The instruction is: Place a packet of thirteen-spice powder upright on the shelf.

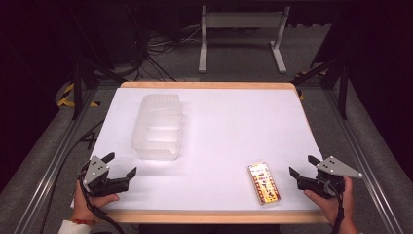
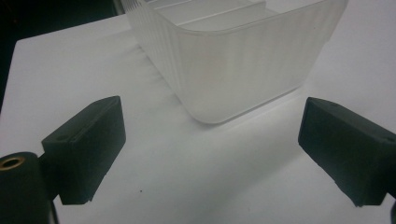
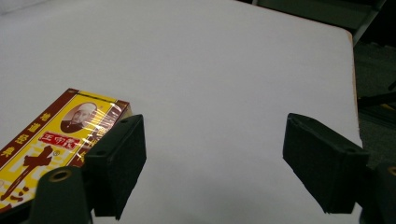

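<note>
Two claws rest at the near corners of the white rectangular tabletop (image 1: 224,131) in the high view, each held in a hand coming in from the bottom edge. The left claw (image 1: 122,165) sits at the near left with its jaws spread apart and nothing between them, pointing toward the translucent ribbed plastic container (image 1: 158,126), which stands on the left half of the tabletop, near the claw but apart from it. The right claw (image 1: 302,165) sits at the near right, jaws also apart and empty. Just to its left, flat on the tabletop near the front edge, lies the yellow and dark red rectangular box wrapped in clear film (image 1: 263,183), close to the claw without touching it.

From the left gripper view, the left claw (image 2: 210,149) stands wide open over bare white tabletop (image 2: 60,70). The translucent container (image 2: 238,60) stands just ahead of the jaws, its rounded near corner facing them, with ridges showing inside.

From the right gripper view, the right claw (image 3: 215,163) is wide open with only tabletop (image 3: 210,65) between the jaws. The yellow and red box (image 3: 51,140) lies outside the gap, beside the left-hand jaw, which hides one corner of it.
</note>
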The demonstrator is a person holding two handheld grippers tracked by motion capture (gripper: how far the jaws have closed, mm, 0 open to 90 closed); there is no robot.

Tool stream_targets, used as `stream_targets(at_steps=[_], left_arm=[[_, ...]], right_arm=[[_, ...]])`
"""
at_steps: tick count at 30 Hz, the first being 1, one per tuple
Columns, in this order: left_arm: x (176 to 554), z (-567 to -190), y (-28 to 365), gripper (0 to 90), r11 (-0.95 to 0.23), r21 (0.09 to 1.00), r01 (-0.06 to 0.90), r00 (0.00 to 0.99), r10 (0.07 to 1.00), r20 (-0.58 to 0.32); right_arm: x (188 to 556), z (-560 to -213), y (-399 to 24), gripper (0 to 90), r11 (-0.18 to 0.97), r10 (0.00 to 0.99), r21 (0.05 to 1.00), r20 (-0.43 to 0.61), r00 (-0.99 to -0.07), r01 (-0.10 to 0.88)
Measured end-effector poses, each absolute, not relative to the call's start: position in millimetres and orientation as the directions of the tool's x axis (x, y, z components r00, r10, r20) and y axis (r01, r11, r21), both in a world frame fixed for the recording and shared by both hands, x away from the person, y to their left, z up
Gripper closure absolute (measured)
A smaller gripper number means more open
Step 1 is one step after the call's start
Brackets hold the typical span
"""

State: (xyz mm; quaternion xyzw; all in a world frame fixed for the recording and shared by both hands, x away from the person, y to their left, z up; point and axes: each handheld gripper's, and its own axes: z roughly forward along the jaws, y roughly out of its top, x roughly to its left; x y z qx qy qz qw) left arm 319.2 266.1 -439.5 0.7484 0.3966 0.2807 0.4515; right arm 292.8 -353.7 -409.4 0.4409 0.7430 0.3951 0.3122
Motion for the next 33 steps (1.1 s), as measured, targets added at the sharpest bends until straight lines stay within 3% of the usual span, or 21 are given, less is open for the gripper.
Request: stream_targets(at_steps=[12, 23, 33], left_arm=[[320.8, -444.4, 265.3, 9.5, -0.276, 0.888, 0.369, 0.562, 0.827, 0.023], [322.3, -448.8, 257.0, 9.4, -0.325, 0.868, 0.375, 0.584, 0.81, 0.05], [321.6, -448.8, 256.8, 9.3, -0.323, 0.869, 0.375, 0.582, 0.811, 0.051]], right_arm=[[298.3, -397.2, -330.4, 22.1, 0.329, 0.876, 0.794, -0.055, -0.478, 0.511], [322.8, -393.9, -274.1, 25.5, 0.393, 0.831, 0.705, 0.002, -0.556, 0.59], [348.1, -404.9, -249.5, 25.1, 0.342, 0.869, 0.6, 0.091, -0.487, 0.723]])
